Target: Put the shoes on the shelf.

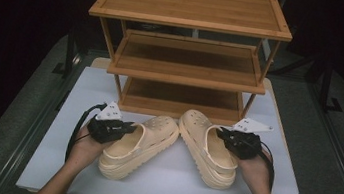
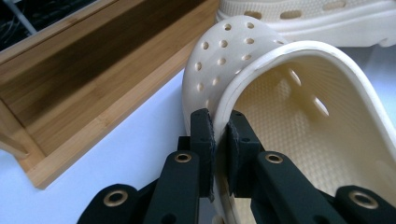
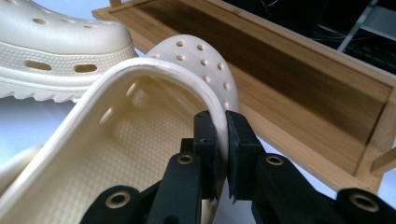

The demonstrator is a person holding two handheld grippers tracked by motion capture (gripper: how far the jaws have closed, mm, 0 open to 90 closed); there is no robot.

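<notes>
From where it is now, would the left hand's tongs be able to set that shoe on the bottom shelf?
Probably yes. The left tongs are shut on the side wall of the left shoe, and the bottom shelf sits open just beyond its toe, with nothing between them.

Two cream perforated clogs (image 1: 141,146) (image 1: 208,146) lie upright, toes converging.

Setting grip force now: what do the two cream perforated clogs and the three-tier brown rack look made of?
Cream perforated clogs: seemingly soft moulded foam-rubber, matte; seamless one-piece body, pebbled insole. Three-tier brown rack: likely bamboo or wood, satin; fine straight grain shows.
</notes>
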